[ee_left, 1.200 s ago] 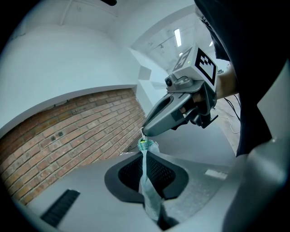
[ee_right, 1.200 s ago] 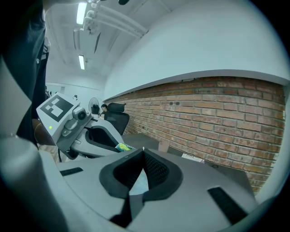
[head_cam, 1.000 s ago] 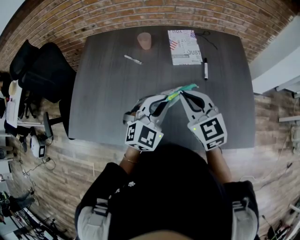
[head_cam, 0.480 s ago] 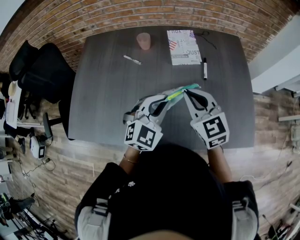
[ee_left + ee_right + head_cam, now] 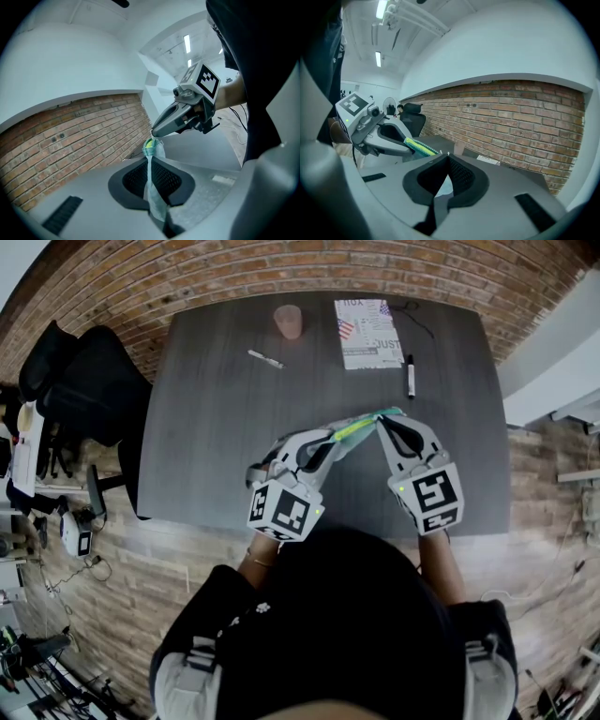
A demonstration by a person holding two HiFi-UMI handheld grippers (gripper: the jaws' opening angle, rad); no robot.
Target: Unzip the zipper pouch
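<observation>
Left gripper (image 5: 337, 435) and right gripper (image 5: 381, 420), both clamped tight on the green-edged pouch (image 5: 361, 426), hold it between them above the dark table (image 5: 216, 437). Beyond lie a pen (image 5: 265, 359), marker (image 5: 411, 377), printed paper (image 5: 367, 332) and, near the far edge, a cup (image 5: 289, 322).

A dark grey table (image 5: 225, 427) stands against a brick wall (image 5: 281, 268), black chair (image 5: 84, 381) alongside, on wood-plank floor (image 5: 159, 568).

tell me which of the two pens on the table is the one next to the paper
The black marker, lying by the printed sheet's lower right corner. The white pen lies apart from the sheet, nearer the pink cup.
</observation>
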